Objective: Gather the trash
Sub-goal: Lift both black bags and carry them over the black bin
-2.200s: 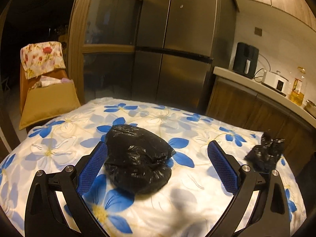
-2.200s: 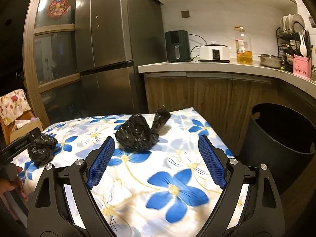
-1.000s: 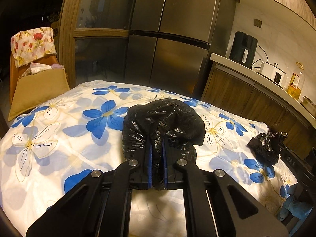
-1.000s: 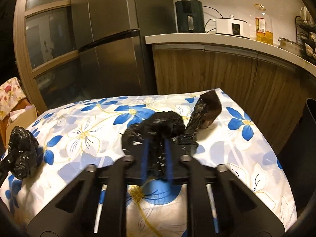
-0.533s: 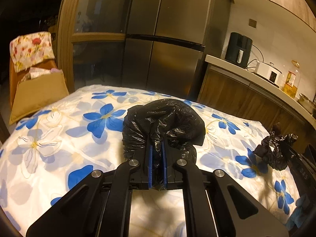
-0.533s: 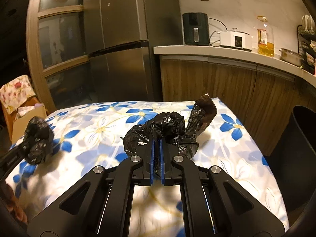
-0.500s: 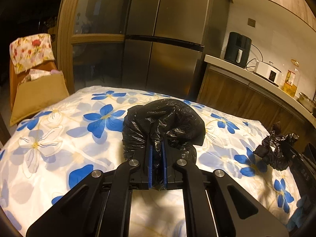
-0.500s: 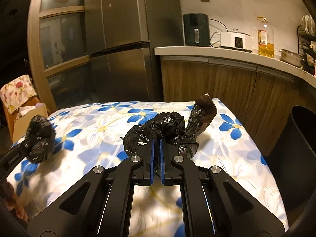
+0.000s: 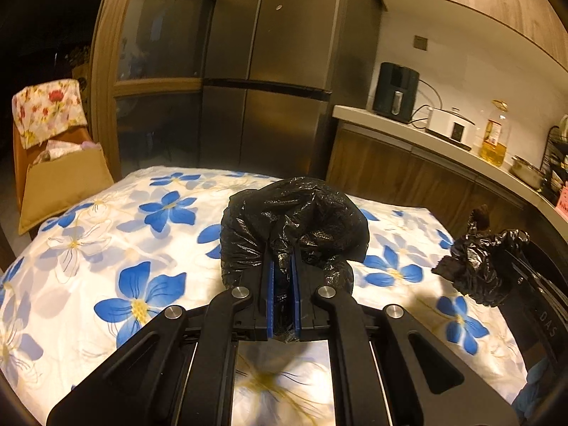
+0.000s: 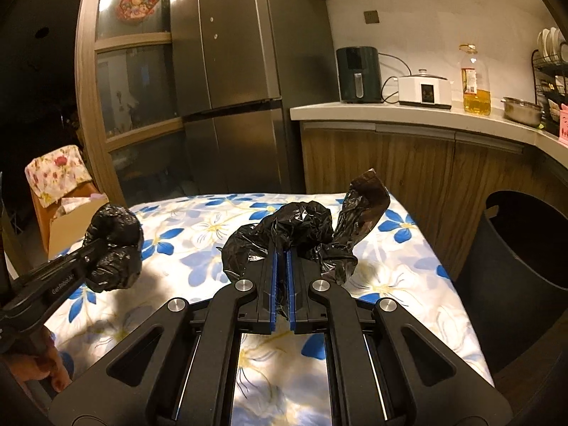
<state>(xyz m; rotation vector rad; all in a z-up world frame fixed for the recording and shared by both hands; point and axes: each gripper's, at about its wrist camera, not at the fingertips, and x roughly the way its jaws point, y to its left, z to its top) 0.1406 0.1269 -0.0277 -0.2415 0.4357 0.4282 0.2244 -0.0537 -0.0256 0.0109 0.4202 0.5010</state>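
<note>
My left gripper [image 9: 282, 266] is shut on a bulky black trash bag [image 9: 294, 216], held above the flowered tablecloth [image 9: 106, 255]. The right wrist view shows that same bag [image 10: 113, 248] at the left, pinched in the left gripper. My right gripper [image 10: 282, 259] is shut on a smaller crumpled black trash bag [image 10: 294, 234] with a loose flap sticking up at its right. That smaller bag [image 9: 479, 266] appears at the right edge of the left wrist view, lifted off the cloth. A dark round bin [image 10: 525, 269] stands on the floor to the right of the table.
A steel fridge [image 10: 227, 81] and a wooden glass-door cabinet [image 10: 131, 81] stand behind the table. The counter [image 10: 408, 115] carries an air fryer, a cooker, an oil bottle and a pot. A cardboard box [image 9: 60, 184] and a cloth-draped chair sit at the left.
Both grippers have closed on their bags and lifted them off the cloth. Since then both have pulled back and risen, and the right-hand bag hangs higher above the table.
</note>
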